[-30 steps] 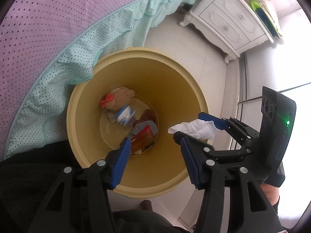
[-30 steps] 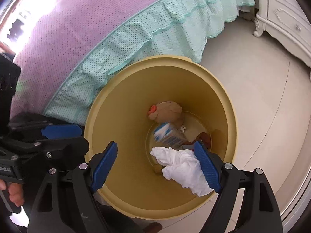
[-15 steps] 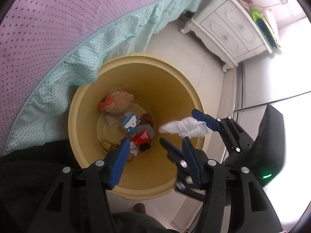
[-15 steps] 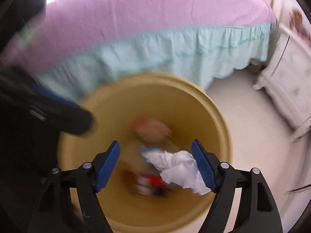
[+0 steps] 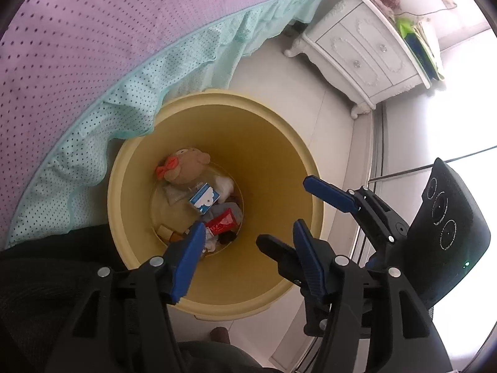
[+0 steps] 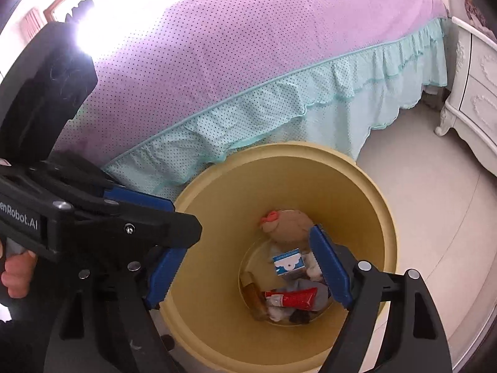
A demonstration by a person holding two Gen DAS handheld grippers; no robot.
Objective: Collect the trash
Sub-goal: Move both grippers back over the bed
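Left wrist view, from left to right: purple bedspread (image 5: 93,46) with teal frill (image 5: 130,105) hanging against yellow bin (image 5: 130,248), then white nightstand (image 5: 363,49) at far right. Down in bin: plush toy with red bow (image 5: 186,168), blue-and-white carton (image 5: 203,200), red tube (image 5: 222,222), white tissue wad (image 5: 225,185) resting at bottom beside carton. Left gripper (image 5: 245,248) poised over bin mouth, jaws parted and just been widening, nothing between them. Right gripper (image 5: 313,211) entering from right side, also spread wide over rim, empty.

Right wrist view, same order: left gripper's black body at left with a hand (image 6: 15,273) on its handle, bed behind, bin (image 6: 385,248) in middle, nightstand edge (image 6: 475,99) at right. Right gripper (image 6: 242,267) gaping above bin, nothing pinched; tissue (image 6: 312,267) lying low among other rubbish, partly hidden behind right-hand pad.

Judging by this: tissue deposited, several items already gathered in bin. No loose trash visible on floor or bed within these views, so possibly near completion; otherwise, next likely withdrawing both tools and searching elsewhere.
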